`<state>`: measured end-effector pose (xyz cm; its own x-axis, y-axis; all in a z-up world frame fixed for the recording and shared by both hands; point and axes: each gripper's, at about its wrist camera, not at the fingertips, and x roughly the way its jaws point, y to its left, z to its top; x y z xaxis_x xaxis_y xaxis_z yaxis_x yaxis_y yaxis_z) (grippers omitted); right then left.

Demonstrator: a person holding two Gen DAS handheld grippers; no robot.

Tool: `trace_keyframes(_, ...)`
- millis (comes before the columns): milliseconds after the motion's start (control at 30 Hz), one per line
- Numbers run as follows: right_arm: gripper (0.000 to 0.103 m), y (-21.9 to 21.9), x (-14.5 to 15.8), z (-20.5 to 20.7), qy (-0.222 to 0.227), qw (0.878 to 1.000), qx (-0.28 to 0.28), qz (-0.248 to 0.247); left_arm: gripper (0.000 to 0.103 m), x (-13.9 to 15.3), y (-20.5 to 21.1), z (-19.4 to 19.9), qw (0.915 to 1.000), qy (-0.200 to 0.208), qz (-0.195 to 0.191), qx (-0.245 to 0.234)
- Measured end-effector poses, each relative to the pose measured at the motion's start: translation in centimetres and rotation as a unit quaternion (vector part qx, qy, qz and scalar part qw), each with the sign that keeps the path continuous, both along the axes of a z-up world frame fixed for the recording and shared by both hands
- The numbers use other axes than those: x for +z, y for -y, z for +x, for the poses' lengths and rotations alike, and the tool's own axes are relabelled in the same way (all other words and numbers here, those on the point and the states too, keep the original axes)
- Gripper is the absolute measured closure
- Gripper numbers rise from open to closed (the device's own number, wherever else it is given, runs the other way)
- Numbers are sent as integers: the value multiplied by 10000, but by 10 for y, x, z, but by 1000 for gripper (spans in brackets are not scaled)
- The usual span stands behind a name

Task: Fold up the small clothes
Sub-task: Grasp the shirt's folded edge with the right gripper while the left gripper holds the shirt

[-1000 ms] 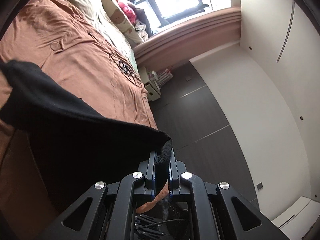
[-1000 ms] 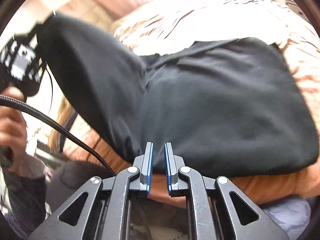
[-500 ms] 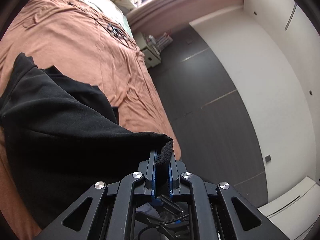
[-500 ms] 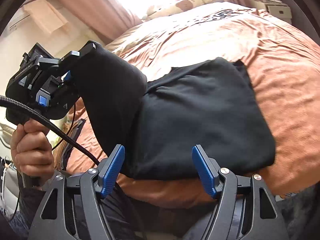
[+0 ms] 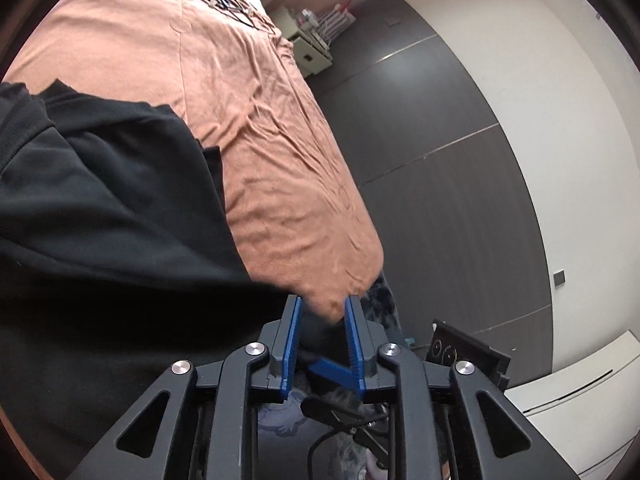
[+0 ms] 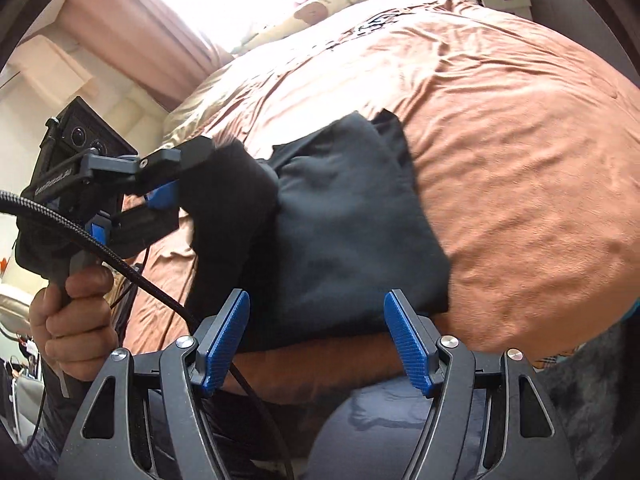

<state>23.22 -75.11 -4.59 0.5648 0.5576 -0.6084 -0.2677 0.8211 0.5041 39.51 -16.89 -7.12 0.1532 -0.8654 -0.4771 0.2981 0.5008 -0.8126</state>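
Left gripper [image 5: 321,307] and right gripper [image 6: 316,308]: black angular frames with triangular cut-outs, silver round screw heads at pivots, blue ribbed finger pads [image 6: 406,342]. Braided black cable [image 6: 100,248] runs past the hand [image 6: 74,316] on the left handle.

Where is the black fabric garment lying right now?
The black fabric garment lies on the rust-orange bedspread near its front edge, centre of the right wrist view, just beyond the open right gripper.

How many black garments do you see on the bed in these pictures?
1. A single black garment lies folded near the front edge of the orange bedspread, one flap draped by the left gripper. More clothes may be out of view.
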Motion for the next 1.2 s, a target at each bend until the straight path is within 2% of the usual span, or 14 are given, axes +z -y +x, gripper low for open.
trace_keyframes(67,35,1,1,5,-17,9999,11,-104,48,0,-5,0,9999,29,158,56)
trace_keyframes(133,35,-2,4,11,-27,9996,52,-276,34,0,-19,3,9991,96,313,286)
trace_keyframes(400,35,-23,10,45,-173,9932,449,-1058,32,-22,-53,26,9900,-224,1157,769)
trace_keyframes(500,35,-35,7,61,-287,9889,605,-1323,32,-36,-56,29,9863,-459,1377,789)
trace_keyframes(667,36,-47,-5,84,-554,9845,788,-1465,30,-60,-53,32,9807,-737,1646,751)
trace_keyframes(700,40,-48,-7,88,-608,9840,834,-1451,29,-64,-54,33,9794,-786,1700,761)
trace_keyframes(867,50,-56,-29,110,-995,9783,1008,-1514,26,-78,-60,42,9749,-989,1773,915)
trace_keyframes(933,60,-59,-33,115,-1074,9779,1075,-1434,26,-84,-61,45,9743,-1078,1751,918)
trace_keyframes(1000,90,-62,-32,118,-1096,9782,1248,-1249,26,-87,-61,46,9739,-1103,1767,905)
trace_keyframes(1067,97,-63,-27,117,-948,9792,1249,-1284,25,-84,-60,44,9748,-1050,1766,869)
trace_keyframes(1200,101,-53,-16,112,-701,9836,1230,-1117,24,-73,-61,42,9797,-944,1545,861)
